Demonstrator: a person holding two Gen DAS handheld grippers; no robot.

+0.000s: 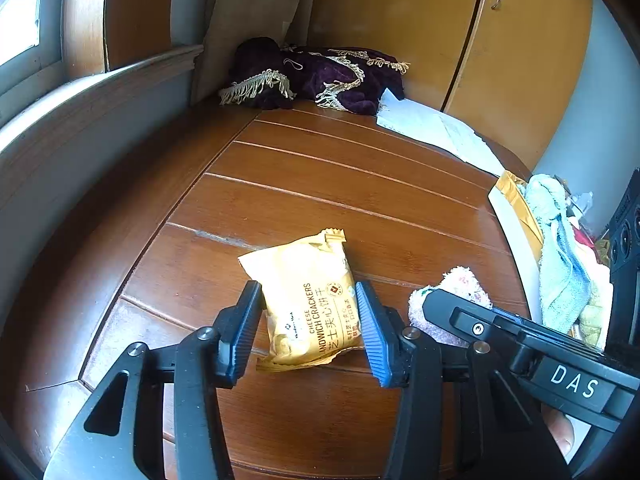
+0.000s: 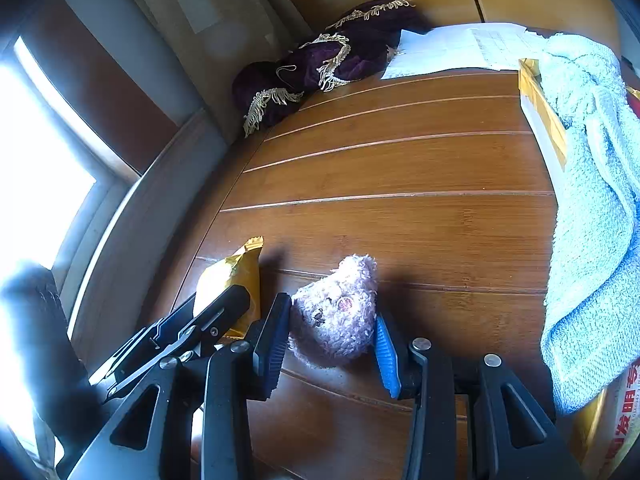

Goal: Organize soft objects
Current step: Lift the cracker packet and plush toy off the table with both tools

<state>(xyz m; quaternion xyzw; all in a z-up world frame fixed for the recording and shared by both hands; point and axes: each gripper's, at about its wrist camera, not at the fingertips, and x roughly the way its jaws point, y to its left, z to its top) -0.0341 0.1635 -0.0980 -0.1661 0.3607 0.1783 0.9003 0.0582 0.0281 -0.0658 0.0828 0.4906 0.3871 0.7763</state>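
The left gripper (image 1: 310,328) is straddling the light, crinkly cracker packet (image 1: 306,304) with jaws wide, while the right gripper (image 2: 332,344) is bracketing the squashy plush toy (image 2: 336,312), likewise unclosed; both are probably wanting gentle mid-body squeezes.

Daylight floods from the window (image 2: 36,184) at left, blown out white in the right wrist view, glaring on the wooden table (image 1: 320,184), while fisheye edges curve and darken
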